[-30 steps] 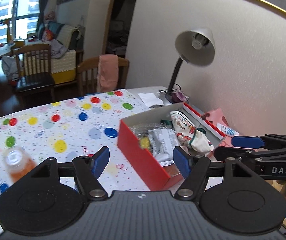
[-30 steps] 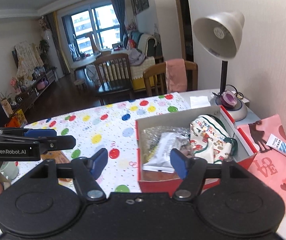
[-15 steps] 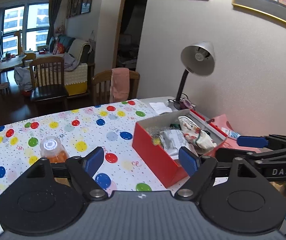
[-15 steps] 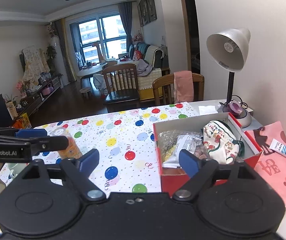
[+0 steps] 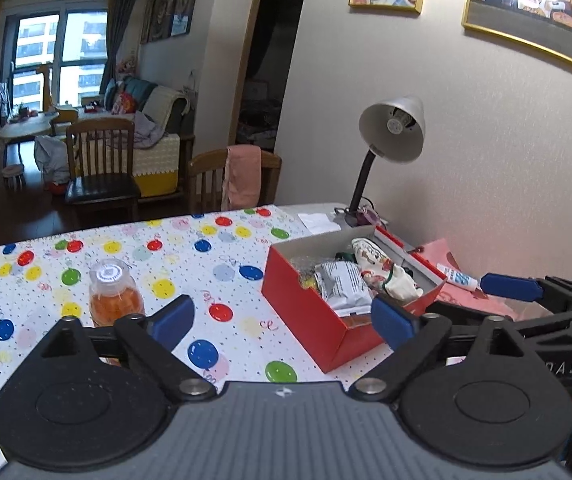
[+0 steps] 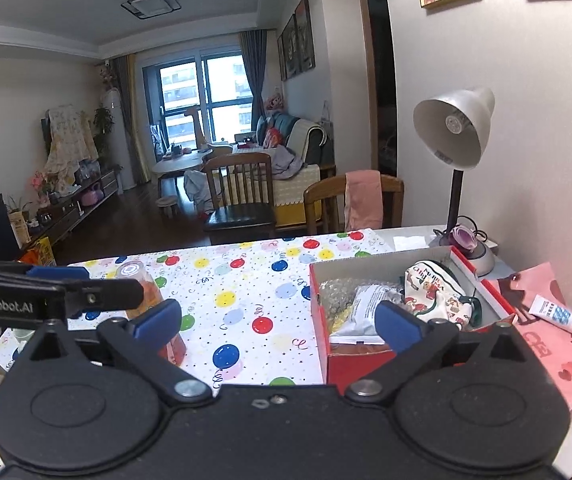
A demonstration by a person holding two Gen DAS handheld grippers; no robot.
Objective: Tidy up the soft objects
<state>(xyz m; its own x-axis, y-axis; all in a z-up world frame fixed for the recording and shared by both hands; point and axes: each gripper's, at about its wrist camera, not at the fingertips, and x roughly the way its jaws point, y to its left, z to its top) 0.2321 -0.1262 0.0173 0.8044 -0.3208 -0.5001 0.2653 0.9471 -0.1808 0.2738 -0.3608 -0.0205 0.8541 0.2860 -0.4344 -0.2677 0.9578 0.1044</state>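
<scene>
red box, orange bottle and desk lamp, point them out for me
red box (image 5: 304, 312), left wrist view, its long red side wall
orange bottle (image 5: 115, 305), left wrist view, its orange body below the cap
desk lamp (image 6: 455, 128), right wrist view, inside of its shade

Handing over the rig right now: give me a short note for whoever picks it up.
Left tongs: open, nothing between them, jaws just widened.
Right tongs: the same.
Red box on the balloon-print tablecloth holds a printed fabric pouch, a foil packet and a bubble-wrap bag.
Outside it: orange bottle, small tube on the pink bag.
Whether anything soft is left I cannot tell.
</scene>
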